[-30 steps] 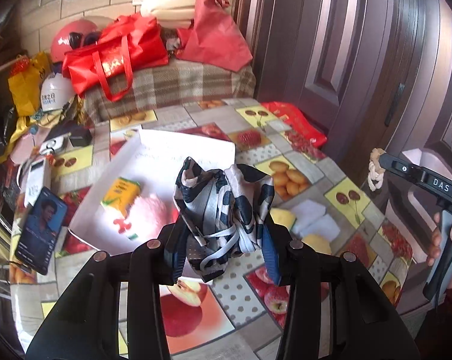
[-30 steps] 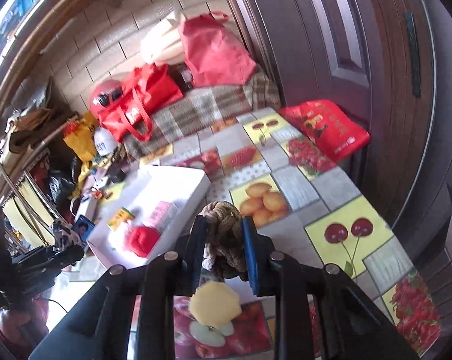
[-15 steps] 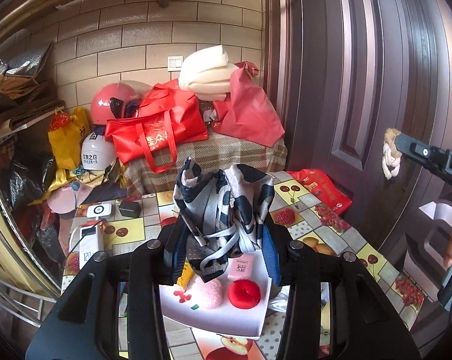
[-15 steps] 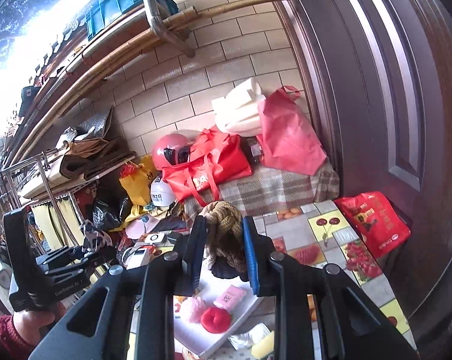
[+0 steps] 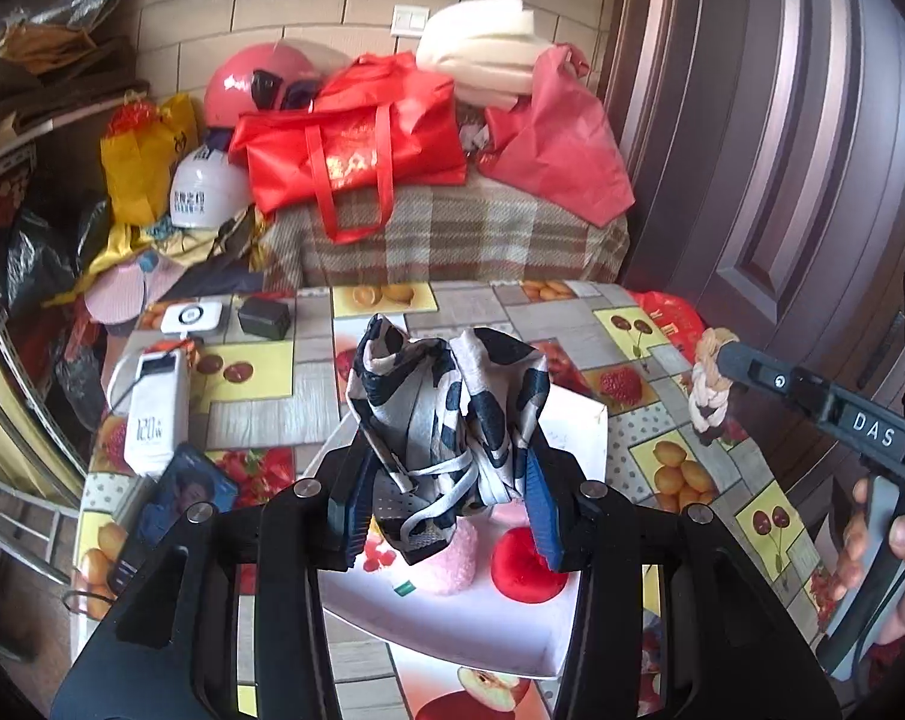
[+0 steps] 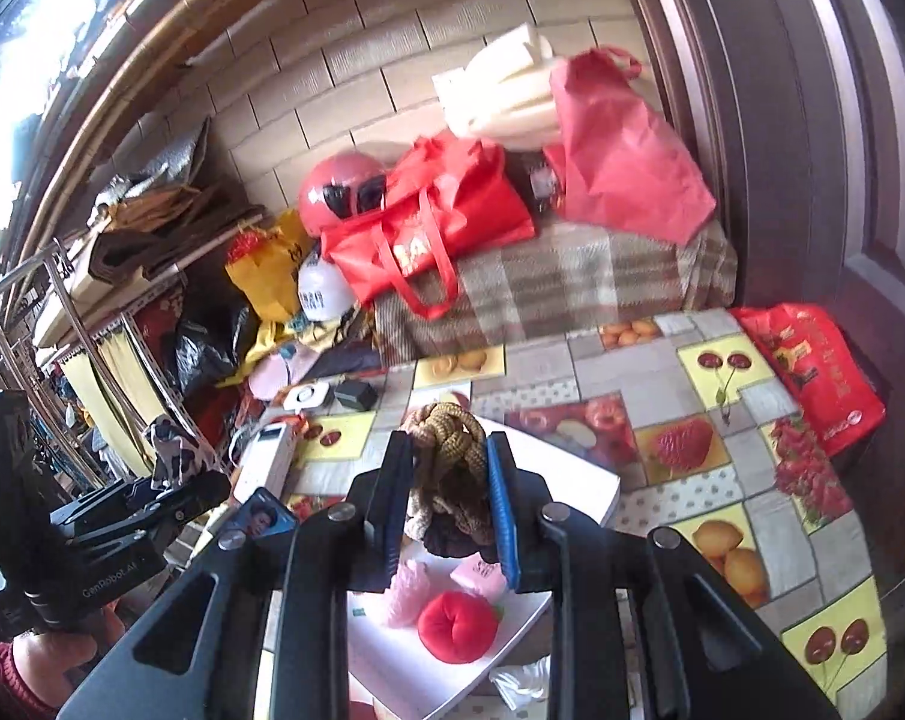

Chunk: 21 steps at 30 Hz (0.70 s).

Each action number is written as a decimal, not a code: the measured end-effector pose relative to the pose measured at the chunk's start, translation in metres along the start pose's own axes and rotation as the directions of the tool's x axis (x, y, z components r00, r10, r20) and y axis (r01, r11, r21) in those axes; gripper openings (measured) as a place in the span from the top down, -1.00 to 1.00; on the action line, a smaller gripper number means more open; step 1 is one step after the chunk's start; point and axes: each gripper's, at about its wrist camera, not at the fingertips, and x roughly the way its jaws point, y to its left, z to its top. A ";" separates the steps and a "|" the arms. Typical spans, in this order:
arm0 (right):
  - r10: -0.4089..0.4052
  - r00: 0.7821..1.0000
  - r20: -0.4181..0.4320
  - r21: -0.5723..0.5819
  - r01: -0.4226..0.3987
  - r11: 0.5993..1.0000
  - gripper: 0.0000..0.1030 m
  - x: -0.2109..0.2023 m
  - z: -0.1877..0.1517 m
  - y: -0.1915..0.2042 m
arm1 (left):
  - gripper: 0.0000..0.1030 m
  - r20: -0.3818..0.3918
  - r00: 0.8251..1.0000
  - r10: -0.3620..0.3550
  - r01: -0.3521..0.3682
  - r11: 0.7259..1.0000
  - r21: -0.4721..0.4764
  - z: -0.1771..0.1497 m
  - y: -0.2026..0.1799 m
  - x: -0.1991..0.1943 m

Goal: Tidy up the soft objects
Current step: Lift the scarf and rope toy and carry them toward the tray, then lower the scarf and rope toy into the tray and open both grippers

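My left gripper (image 5: 446, 510) is shut on a bunched black-and-white patterned cloth (image 5: 446, 414) and holds it in the air above a white tray (image 5: 452, 624). My right gripper (image 6: 449, 510) is shut on a brown knotted rope toy (image 6: 449, 456), also held above the white tray (image 6: 578, 480). In the tray lie a red plush ball (image 5: 527, 564) (image 6: 458, 621), a pink fluffy item (image 5: 449, 564) (image 6: 404, 597) and a small pink pack (image 6: 479, 576). The right gripper with the rope toy (image 5: 710, 384) shows at the right of the left wrist view.
The table has a fruit-pattern cloth (image 6: 716, 420). On its left side lie a white power bank (image 5: 155, 414), a phone (image 5: 176, 504), a small black box (image 5: 263, 317) and a white round device (image 5: 191, 318). Red bags (image 5: 356, 150), helmets and a plaid-covered bench stand behind. A brown door is at the right.
Both grippers, raised half a second ago, have tilted back down toward the table and tray. Each still holds its object.
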 end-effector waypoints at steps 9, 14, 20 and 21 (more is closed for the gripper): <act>0.008 0.985 -0.174 0.045 0.000 0.999 0.48 0.090 -0.032 -0.017 | 0.18 -0.130 0.992 -0.009 0.000 0.998 -0.069 -0.022 0.009 0.082; 0.023 0.978 -0.209 0.039 -0.015 0.999 -0.40 0.121 -0.034 -0.016 | -0.82 -0.166 0.985 0.038 -0.058 0.991 -0.118 -0.026 0.025 0.110; -0.010 0.986 -0.169 0.037 0.017 0.999 -1.00 0.126 -0.045 -0.024 | -0.99 -0.158 0.985 0.073 -0.103 0.977 -0.187 -0.035 0.048 0.115; -0.015 0.986 -0.167 0.028 0.020 0.999 -1.00 0.126 -0.046 -0.023 | -0.99 -0.155 0.985 0.075 -0.104 0.976 -0.190 -0.036 0.048 0.114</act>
